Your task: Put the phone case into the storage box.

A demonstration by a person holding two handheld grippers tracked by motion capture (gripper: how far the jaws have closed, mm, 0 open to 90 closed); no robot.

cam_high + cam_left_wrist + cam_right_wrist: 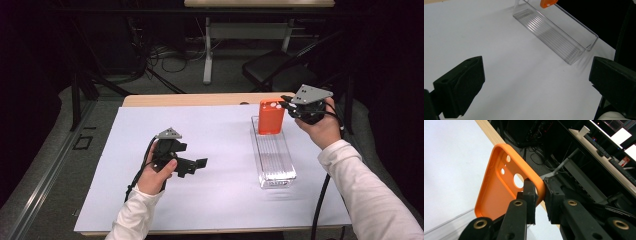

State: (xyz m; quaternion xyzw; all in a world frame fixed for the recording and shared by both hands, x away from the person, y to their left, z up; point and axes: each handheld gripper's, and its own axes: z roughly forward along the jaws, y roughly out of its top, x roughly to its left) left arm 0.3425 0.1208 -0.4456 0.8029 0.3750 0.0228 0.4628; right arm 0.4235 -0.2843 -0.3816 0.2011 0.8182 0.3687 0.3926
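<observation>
High view first: we hold the right gripper (pixel 286 104) raised over the far end of the clear tray (pixel 280 175), its jaws clamped on the top corner of the orange phone case (pixel 271 117). The case hangs upright just left of that gripper, and its lower edge sits at the tray's far end; whether it touches the tray floor we cannot tell. The tray runs lengthwise from below the case back toward our side, resting on the white sheet (pixel 220 140) that covers the table (pixel 200 99).

Right gripper view gives us the grip close up: the two black jaws stand narrow, pinching the case's (pixel 496 190) rim between them, one pad inside the shell and the other on its outer edge. The camera cutouts lie just beyond the jaws, and the tray's clear rim (pixel 446 226) shows below and to the left of them.

Our left gripper (pixel 197 165) rests low over the sheet, well apart from the tray, pointing toward it. Left gripper view shows its jaws standing wide with nothing but bare sheet (pixel 499 50) between them; ahead and to the right lies the tray (pixel 554 35), with a corner of the orange case (pixel 547 3) above the tray's far end.
</observation>
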